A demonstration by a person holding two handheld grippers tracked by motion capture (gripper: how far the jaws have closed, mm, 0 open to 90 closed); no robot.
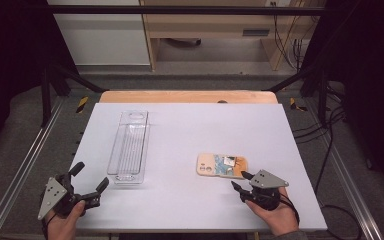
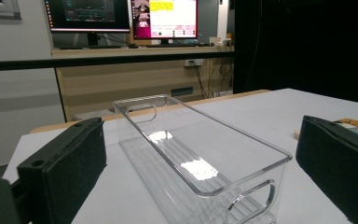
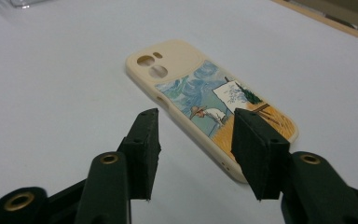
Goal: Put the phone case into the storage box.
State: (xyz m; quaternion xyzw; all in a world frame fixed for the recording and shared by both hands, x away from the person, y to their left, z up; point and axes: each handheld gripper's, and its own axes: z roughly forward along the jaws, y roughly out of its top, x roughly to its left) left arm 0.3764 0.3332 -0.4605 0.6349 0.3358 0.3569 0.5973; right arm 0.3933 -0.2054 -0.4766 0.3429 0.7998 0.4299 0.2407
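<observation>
From the high view, a phone case is lying flat on the white table, right of the middle, its camera cut-out pointing left and its painted end toward the right gripper. That gripper is sitting just beside the case's near right corner, its jaws parted and aiming up-left at it; the upper jaw tip is reaching the case's lower right edge, though I cannot tell whether it is touching. A clear plastic bin is standing lengthwise on the left part of the table, well apart from the case. The left gripper is resting near the bin's near end, jaws spread wide with nothing in them.

In the left gripper view, the two black jaws are standing far apart at the picture's edges, and the clear plastic bin is sitting ahead between them, untouched. A sliver of the phone case is peeking over the right-hand jaw.

In the right gripper view, the right gripper is hanging over the near end of the phone case. One jaw is lying over the case's painted end, the other over bare table beside its long edge. The pads are not pressing on it, so the grip is loose.
</observation>
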